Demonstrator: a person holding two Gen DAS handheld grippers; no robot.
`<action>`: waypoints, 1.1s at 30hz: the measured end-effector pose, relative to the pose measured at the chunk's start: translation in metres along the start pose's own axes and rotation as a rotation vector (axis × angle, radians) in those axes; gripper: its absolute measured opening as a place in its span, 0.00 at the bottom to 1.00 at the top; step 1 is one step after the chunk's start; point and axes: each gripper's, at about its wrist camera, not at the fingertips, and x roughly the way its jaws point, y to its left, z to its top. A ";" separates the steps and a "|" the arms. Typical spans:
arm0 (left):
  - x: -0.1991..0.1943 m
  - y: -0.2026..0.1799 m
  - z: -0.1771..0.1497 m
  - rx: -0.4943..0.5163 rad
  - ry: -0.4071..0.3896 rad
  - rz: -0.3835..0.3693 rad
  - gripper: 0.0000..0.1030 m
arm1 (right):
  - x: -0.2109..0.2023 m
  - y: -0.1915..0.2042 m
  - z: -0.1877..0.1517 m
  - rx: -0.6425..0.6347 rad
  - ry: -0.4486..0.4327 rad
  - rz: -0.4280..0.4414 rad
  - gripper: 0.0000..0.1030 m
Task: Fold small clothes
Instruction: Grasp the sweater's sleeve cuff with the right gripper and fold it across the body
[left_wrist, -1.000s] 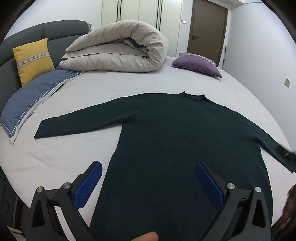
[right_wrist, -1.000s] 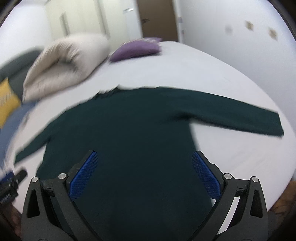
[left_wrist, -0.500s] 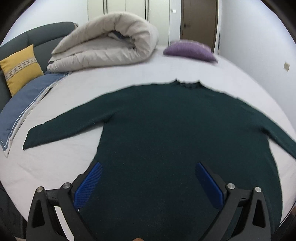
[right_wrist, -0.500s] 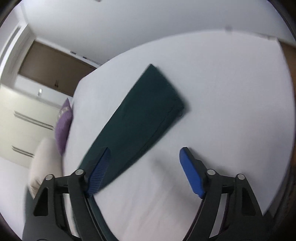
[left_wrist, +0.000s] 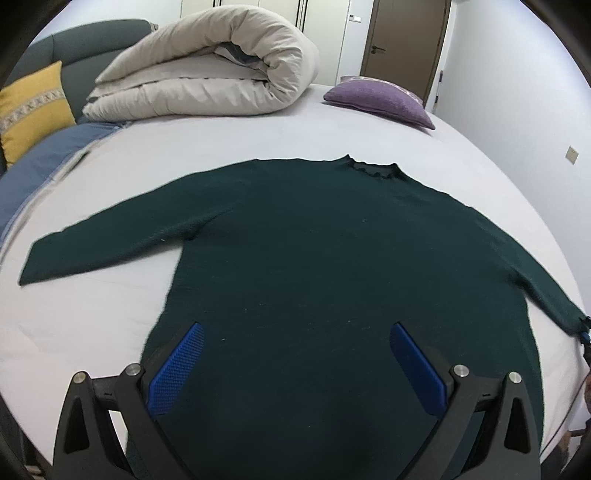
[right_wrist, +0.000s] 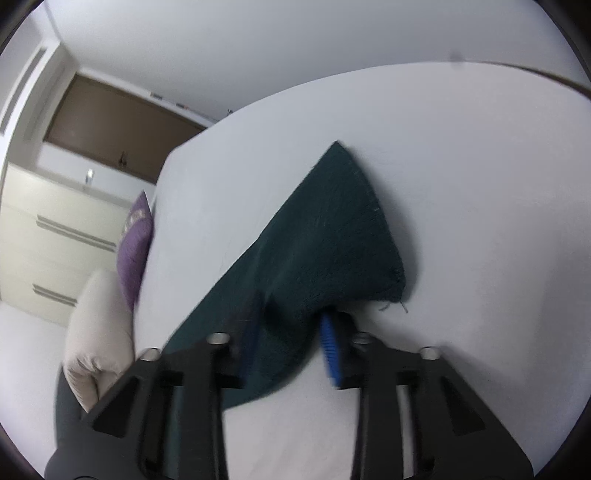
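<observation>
Right gripper (right_wrist: 291, 339) closing on the sleeve cuff (right_wrist: 343, 236), cloth bunched between the blue pads (right_wrist: 330, 347) and already pinched (cuff end tented up off the sheet). Left gripper (left_wrist: 295, 354) spread wide, gripping nothing, hovering over the lower body of the sweater (left_wrist: 314, 258).

Sweater dark green, spread flat on the white bed (left_wrist: 110, 314), collar toward the far side, both sleeves stretched outward. No brand, label or legible writing anywhere.

Bare sheet all round the cuff in the right view, bed edge curving close behind it. In the left view, open sheet beside the other sleeve and beyond the collar.

Left view alone: whole sweater, rolled duvet (left_wrist: 221, 66), yellow cushion (left_wrist: 33, 107), blue pillow (left_wrist: 40, 162), door (left_wrist: 402, 40). Purple cushion (left_wrist: 376, 99) in both views. Right view alone: the pinch itself, plus pale drawers (right_wrist: 48, 236) along the wall.
</observation>
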 end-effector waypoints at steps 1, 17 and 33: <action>0.001 0.001 0.001 -0.005 -0.001 -0.013 0.97 | 0.002 0.011 -0.001 -0.035 -0.001 0.000 0.18; 0.015 0.054 0.015 -0.184 -0.004 -0.230 0.93 | 0.091 0.313 -0.224 -0.887 0.264 0.182 0.14; 0.064 0.026 0.031 -0.222 0.102 -0.390 0.93 | 0.061 0.236 -0.311 -1.005 0.382 0.209 0.56</action>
